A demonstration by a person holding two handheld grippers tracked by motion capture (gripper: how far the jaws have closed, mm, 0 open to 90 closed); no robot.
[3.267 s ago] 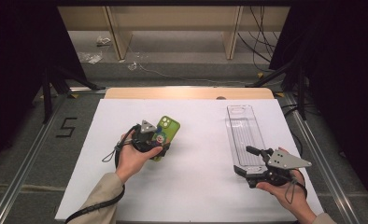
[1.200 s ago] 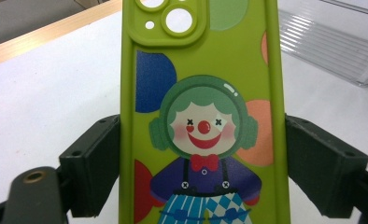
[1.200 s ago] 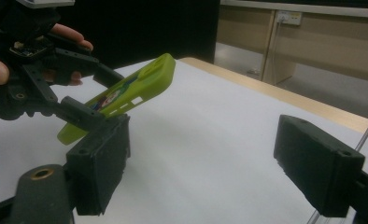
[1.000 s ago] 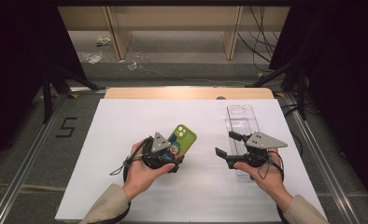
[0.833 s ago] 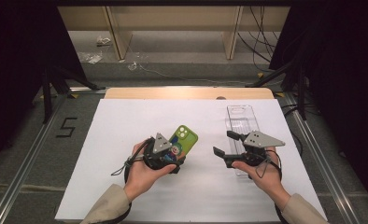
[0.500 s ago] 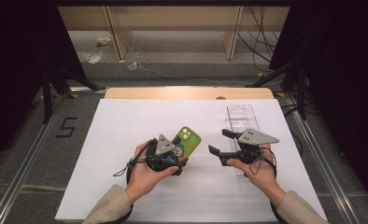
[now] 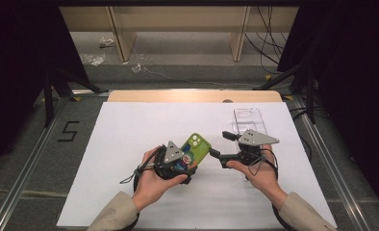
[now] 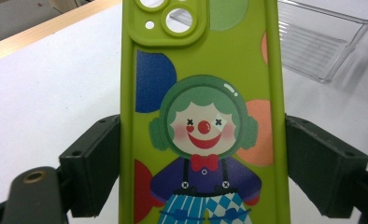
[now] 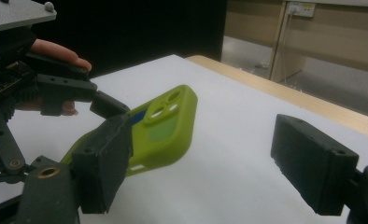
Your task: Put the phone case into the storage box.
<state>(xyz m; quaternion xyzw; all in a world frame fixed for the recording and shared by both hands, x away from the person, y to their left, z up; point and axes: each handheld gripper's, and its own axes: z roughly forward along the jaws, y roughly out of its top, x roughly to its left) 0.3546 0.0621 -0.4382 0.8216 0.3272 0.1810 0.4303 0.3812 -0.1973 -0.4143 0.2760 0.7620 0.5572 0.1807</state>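
A green phone case (image 7: 197, 146) printed with a clown is held above the white table, camera cutout pointing away from the person. My left gripper (image 7: 187, 162) is shut on its lower half, and in the left gripper view the case (image 8: 203, 93) sits between both pads (image 8: 95, 163). My right gripper (image 7: 219, 144) is open just right of the case's far end and faces it. In the right gripper view the case (image 9: 166, 126) lies slanted in front of the left jaw, with nothing between the jaws of this gripper (image 9: 210, 163).
A clear plastic phone case or tray (image 7: 248, 119) lies on the white table sheet (image 7: 130, 144) behind the right hand, and also appears as the clear tray (image 8: 322, 42) in the left gripper view. A wooden strip (image 7: 192, 96) runs along the table's far edge.
The left gripper has carried the green case right toward the table's middle. The right gripper has moved left from beside the clear tray, and its open jaws now point at the case.
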